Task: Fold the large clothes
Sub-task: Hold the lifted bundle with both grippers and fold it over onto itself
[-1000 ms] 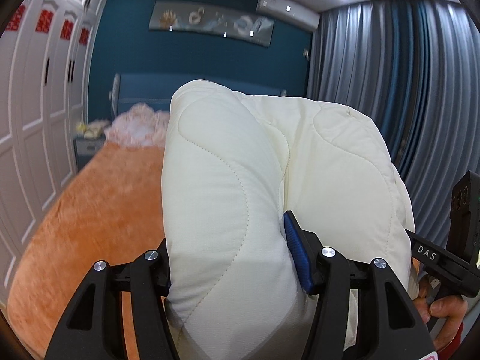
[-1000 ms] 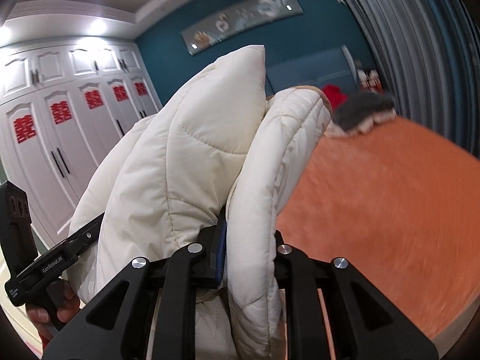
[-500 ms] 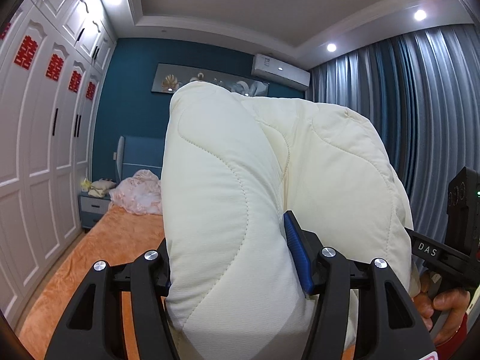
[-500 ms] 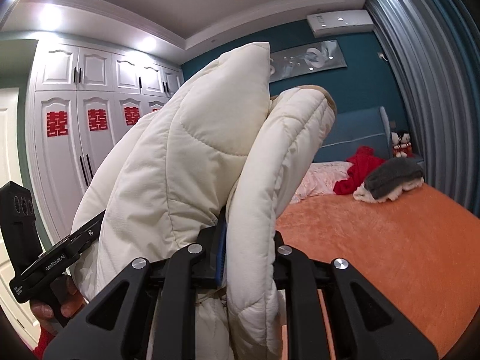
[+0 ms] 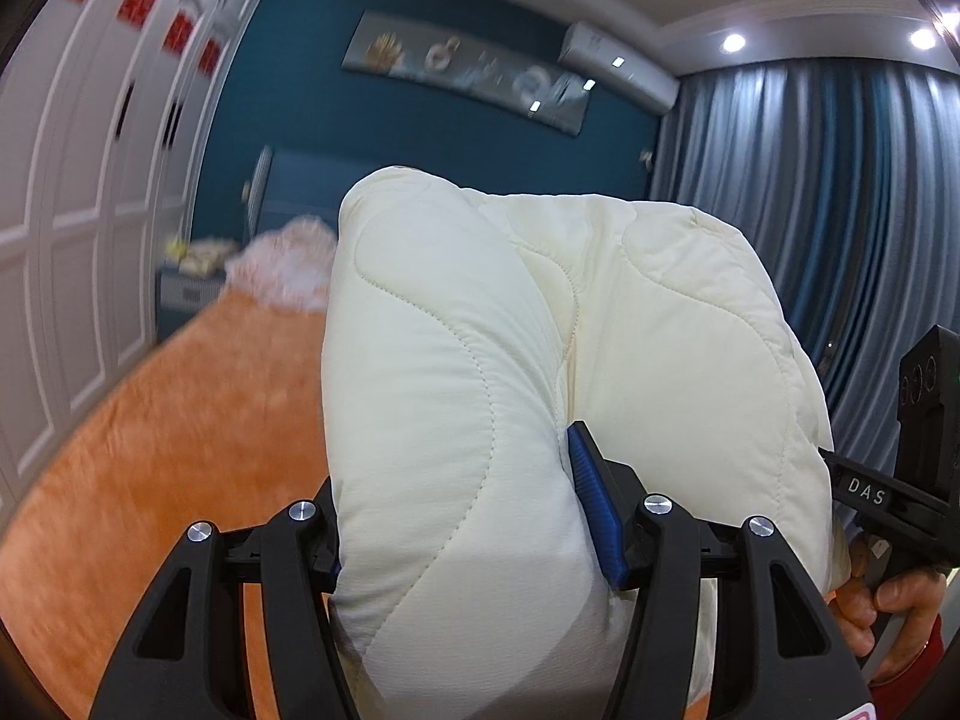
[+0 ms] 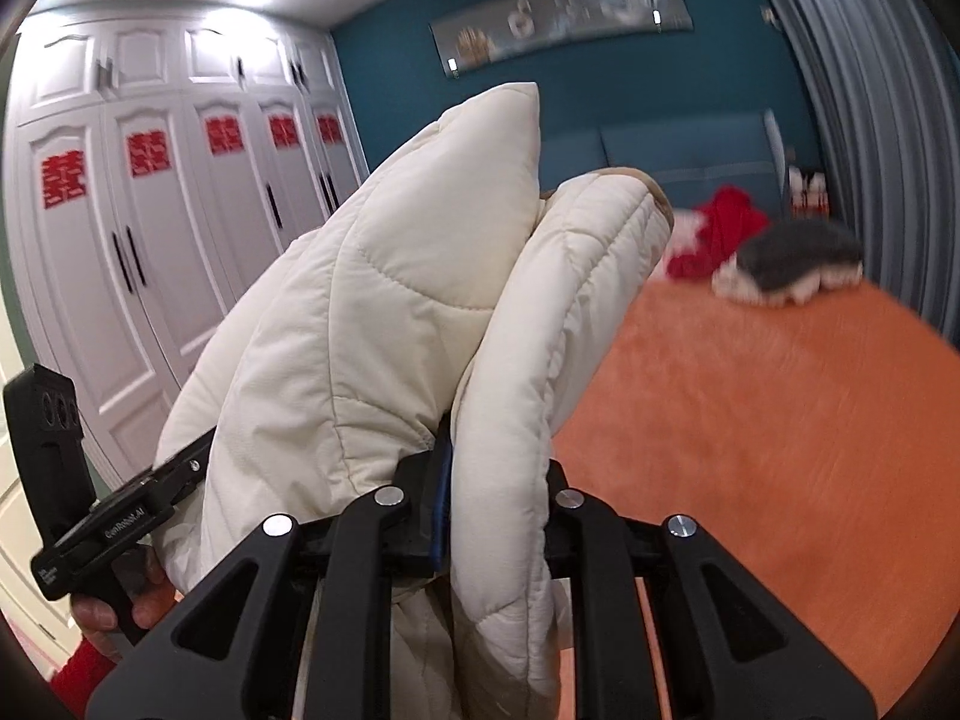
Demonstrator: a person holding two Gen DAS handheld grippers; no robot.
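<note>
A puffy cream quilted coat fills the left wrist view, bunched into thick folds above the orange bed. My left gripper is shut on a fat fold of it, the blue pad pressing its right side. In the right wrist view the same cream coat rises in two folds. My right gripper is shut on the narrower right fold. Each view shows the other gripper held in a hand at the frame's edge, the right one and the left one.
The orange bedspread spreads below. Red and grey clothes lie near the blue headboard, a pink-white heap at the other pillow side. White wardrobes line one wall, grey-blue curtains the other.
Both views tilted up to the ceiling half a second ago and have swung back down toward the bed. Both grips on the coat are unchanged. The background is blurred with motion.
</note>
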